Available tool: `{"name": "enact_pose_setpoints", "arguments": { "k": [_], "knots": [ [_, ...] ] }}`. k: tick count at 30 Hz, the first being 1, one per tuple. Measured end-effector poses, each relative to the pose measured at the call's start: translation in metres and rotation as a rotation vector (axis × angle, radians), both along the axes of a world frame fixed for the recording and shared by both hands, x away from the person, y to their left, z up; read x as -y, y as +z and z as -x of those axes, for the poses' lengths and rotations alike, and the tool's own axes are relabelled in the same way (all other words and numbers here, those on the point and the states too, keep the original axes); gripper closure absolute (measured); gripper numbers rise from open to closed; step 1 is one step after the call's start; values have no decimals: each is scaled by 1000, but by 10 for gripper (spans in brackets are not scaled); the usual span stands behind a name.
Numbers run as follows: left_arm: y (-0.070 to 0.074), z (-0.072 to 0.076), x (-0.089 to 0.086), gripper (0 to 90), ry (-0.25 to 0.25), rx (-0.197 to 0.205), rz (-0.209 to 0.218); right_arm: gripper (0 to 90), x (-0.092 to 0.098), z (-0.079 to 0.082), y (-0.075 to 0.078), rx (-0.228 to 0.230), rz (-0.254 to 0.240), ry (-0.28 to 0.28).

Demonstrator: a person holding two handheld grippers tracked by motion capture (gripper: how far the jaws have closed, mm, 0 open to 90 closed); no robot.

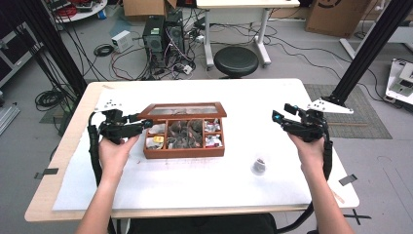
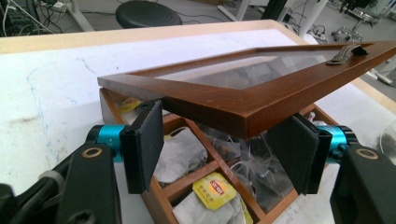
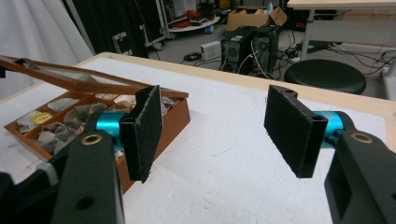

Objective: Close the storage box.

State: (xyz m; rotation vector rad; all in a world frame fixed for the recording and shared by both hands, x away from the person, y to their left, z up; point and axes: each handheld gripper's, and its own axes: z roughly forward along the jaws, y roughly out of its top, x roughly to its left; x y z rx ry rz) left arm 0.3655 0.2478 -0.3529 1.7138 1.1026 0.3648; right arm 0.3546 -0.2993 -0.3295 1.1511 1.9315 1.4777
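Observation:
A brown wooden tea box (image 1: 185,152) with several compartments of tea bags sits mid-table. Its glass-paned lid (image 1: 182,111) stands half raised. My left gripper (image 1: 145,122) is at the lid's left front corner. In the left gripper view that corner of the lid (image 2: 280,88) lies between the jaws of the left gripper (image 2: 219,144), pads against its edges, above a yellow tea bag (image 2: 215,189). My right gripper (image 1: 276,118) hovers open to the right of the box. In the right gripper view the right gripper (image 3: 219,135) has only white table cover between its jaws, and the box (image 3: 173,121) lies to its left.
A small glass cup (image 1: 259,166) with something dark inside stands on the white table cover (image 1: 195,180), right of the box and near the front. Beyond the far table edge are a black stool (image 1: 236,61) and computers with cables on the floor.

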Motion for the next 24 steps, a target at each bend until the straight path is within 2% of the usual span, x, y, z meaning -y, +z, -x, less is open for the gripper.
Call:
{"name": "enact_pose_setpoints", "arguments": {
  "k": [24],
  "knots": [
    [-19,14,-2,374,-18,3,-9,380,1,1,0,3,1,-7]
  ]
}}
